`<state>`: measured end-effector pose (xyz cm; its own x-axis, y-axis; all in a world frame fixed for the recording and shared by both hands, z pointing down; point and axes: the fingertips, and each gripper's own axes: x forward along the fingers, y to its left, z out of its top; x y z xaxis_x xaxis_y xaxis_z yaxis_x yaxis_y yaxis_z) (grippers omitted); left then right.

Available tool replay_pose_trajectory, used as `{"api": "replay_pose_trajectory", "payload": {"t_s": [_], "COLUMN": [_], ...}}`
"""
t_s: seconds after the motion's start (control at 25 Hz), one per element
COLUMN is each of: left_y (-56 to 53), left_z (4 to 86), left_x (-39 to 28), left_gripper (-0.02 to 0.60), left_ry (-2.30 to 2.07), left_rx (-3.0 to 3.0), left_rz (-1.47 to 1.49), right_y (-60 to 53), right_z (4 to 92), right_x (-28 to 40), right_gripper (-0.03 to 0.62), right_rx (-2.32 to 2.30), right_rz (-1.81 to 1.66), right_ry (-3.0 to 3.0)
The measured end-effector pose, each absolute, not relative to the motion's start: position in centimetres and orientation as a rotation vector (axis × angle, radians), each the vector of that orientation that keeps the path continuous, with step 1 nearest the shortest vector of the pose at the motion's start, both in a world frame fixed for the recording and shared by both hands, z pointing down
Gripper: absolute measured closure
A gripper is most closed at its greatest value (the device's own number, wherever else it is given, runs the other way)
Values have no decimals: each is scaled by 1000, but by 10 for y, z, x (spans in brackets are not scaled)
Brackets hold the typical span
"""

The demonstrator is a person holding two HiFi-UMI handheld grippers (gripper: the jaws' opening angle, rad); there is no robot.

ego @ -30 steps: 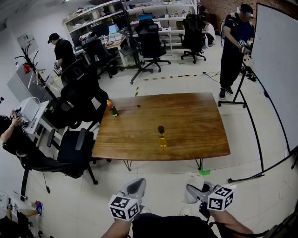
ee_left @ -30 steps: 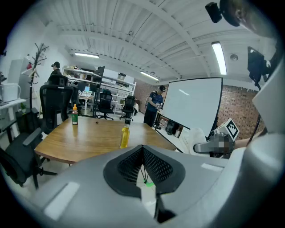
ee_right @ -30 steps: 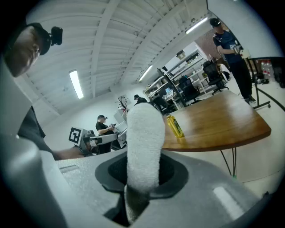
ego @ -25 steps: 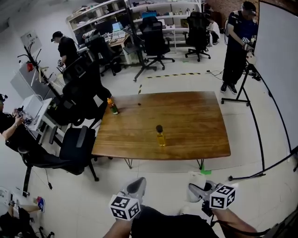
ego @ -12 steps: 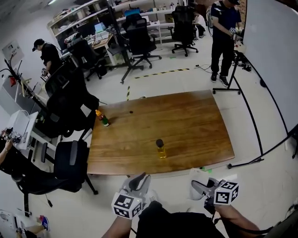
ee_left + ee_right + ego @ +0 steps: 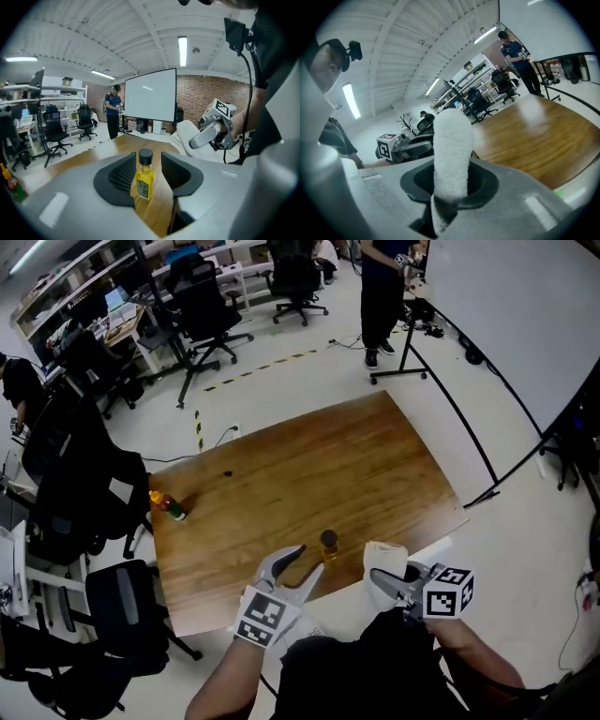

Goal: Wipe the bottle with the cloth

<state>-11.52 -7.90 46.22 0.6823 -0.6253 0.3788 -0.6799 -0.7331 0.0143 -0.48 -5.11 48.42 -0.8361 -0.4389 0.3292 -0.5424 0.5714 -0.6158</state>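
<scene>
Can't read label print on bottle [image 6: 142,184]: too small, soft. Can't tell in head view whether bottle touches left gripper [image 6: 305,566] jaw tip. Can't follow cloth [image 6: 451,154] lower end: lost down betw. right gripper [image 6: 451,185] jaws, pads covered too. Can't make out detail on second bottle [image 6: 169,507], far left of table [image 6: 309,465], nor ID dark speck [image 6: 227,473] nearby. Can't see table's near edge in full, hidden behind grippers & arms. Can't see upper half of person [image 6: 382,287] at far side, cut by top edge.
</scene>
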Motion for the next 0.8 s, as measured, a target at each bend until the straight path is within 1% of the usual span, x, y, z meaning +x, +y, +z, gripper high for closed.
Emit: {"api": "replay_pose_trajectory", "payload": {"t_s": [0.16,0.32,0.4,0.6,0.72,0.8], "left_y": [-83,-86,-88,-98,-98,-99], "left_z": [477,490,497,504,503,501], "left_x": [-104,-84,-79,-72,-68,-66], "left_gripper": [388,347,337,337,396,399], "left_ry": [-964,-887,-883,-974,-1032,-1068], "left_rx": [2797,2857,2842,2756,2740,2737], "left_rz": [605,716,756,834,842,805], "right_y": [-52,-63,-70,-91,-102,-111], "right_z": [484,499,509,531,539,539], "right_x": [-10,-5,-8,-20,-26,-31], "right_gripper": [520,520,520,520,520,520], "right_rx": [765,687,626,439,343,289], "right_rz": [1210,1305,1339,1502,1551,1577], "right_ry": [-2683,-2664,-2649,-2639,-2643,-2657]}}
